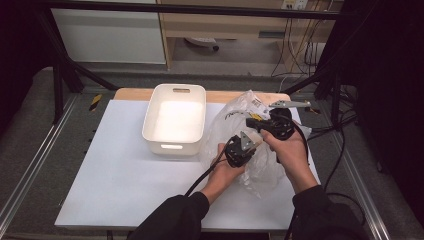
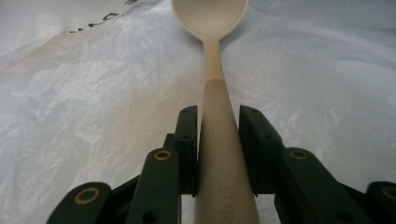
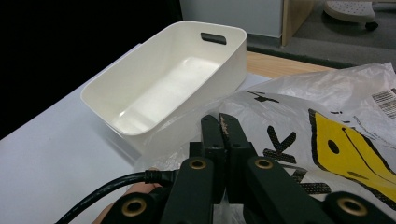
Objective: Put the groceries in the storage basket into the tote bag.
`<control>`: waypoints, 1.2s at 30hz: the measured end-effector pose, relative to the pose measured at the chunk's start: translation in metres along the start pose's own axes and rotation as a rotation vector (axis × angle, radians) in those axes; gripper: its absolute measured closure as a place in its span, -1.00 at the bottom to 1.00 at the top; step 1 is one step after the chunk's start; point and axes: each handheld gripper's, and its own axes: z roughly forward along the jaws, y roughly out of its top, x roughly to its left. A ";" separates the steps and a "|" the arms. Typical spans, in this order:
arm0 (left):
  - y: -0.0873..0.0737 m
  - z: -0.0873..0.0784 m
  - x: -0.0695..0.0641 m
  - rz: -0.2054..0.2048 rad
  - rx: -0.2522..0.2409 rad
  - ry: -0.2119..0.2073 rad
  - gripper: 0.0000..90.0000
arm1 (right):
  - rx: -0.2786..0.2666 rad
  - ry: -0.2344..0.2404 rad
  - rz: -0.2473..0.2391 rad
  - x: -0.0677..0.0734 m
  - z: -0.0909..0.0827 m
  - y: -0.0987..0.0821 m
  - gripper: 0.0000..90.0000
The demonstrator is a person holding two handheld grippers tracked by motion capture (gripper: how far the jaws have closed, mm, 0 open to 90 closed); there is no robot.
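- The left gripper [image 2: 218,154] pinched the handle of a cream spoon [image 2: 215,70], whose bowl pointed away over the plastic bag [image 1: 240,135].
- The right gripper [image 3: 223,126] had its jaws pressed together, apparently on a fold of the bag.
- The white bin [image 1: 175,120] sat empty just left of the bag on the table [image 1: 125,165].

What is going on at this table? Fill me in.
A person works two grippers over a white plastic bag. The left gripper has its jaws shut on the handle of a cream spoon. The right gripper is shut, seemingly pinching the bag's film. A white bin stands empty beside the bag.
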 end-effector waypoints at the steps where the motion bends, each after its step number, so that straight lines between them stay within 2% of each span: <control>1: -0.001 0.000 0.000 0.008 0.009 0.001 0.53 | 0.000 0.000 0.000 0.000 0.000 0.000 1.00; 11: -0.011 0.009 -0.001 0.003 0.082 -0.008 0.54 | 0.011 0.000 0.000 -0.001 0.004 -0.003 1.00; 20: -0.011 0.010 -0.001 0.001 0.095 -0.011 0.54 | 0.007 -0.002 0.004 -0.003 0.004 -0.003 1.00; 23: -0.011 0.011 -0.001 -0.015 0.103 -0.012 0.53 | 0.009 -0.001 0.009 -0.002 0.004 -0.003 1.00; 29: -0.011 0.010 0.001 -0.010 0.103 -0.016 0.53 | 0.013 -0.001 0.010 -0.002 0.007 -0.002 1.00; 31: -0.012 0.010 0.002 -0.011 0.115 0.000 0.37 | 0.014 -0.002 0.010 -0.002 0.007 -0.002 1.00; 32: -0.013 0.009 0.002 -0.014 0.122 -0.006 0.29 | 0.014 0.000 0.011 -0.003 0.007 -0.003 1.00; 36: -0.014 0.006 0.002 -0.003 0.118 -0.002 0.15 | 0.015 0.000 0.012 -0.002 0.008 -0.003 1.00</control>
